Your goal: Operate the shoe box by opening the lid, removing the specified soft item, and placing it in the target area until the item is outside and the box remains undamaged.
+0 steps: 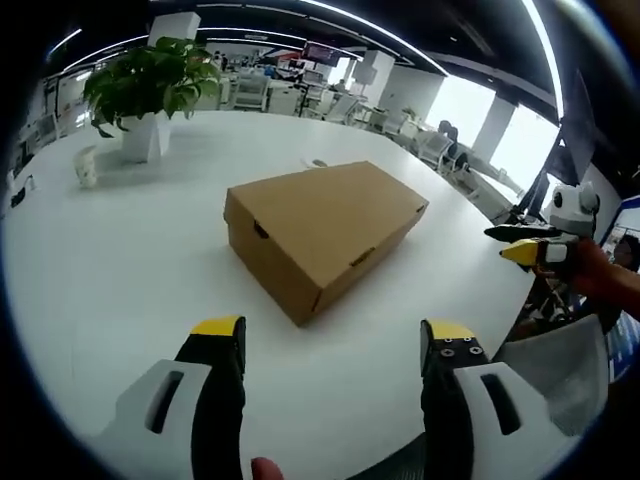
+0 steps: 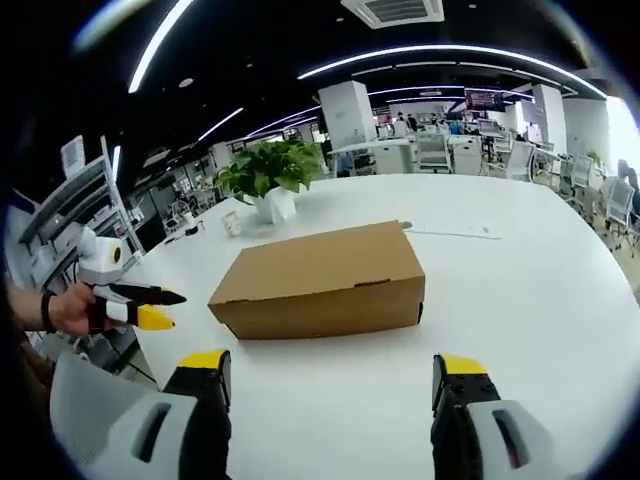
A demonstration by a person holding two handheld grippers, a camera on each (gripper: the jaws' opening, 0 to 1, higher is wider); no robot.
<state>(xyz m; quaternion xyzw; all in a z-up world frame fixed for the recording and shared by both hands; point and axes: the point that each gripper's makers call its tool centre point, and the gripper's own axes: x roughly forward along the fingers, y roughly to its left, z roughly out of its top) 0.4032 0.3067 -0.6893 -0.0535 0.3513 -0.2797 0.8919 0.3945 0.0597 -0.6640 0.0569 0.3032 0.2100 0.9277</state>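
A brown cardboard shoe box [image 1: 320,235] lies on the round white table [image 1: 110,270] with its lid closed. My left gripper [image 1: 335,335] hovers over the near table edge, short of the box, open, with nothing between its yellow-tipped jaws. At the right of the left gripper view, a hand holds my right gripper [image 1: 525,243] beyond the table's edge. In the right gripper view the box [image 2: 320,280] sits straight ahead, and my right gripper [image 2: 333,365] is open and empty in front of it. My left gripper [image 2: 140,305] shows at the left, off the table.
A potted plant [image 1: 145,135] and a small cup [image 1: 87,165] stand behind the box, with a sheet of paper [image 2: 455,230] lying further along the table. A grey chair back [image 1: 560,370] is by the near table edge. Office desks and chairs fill the background.
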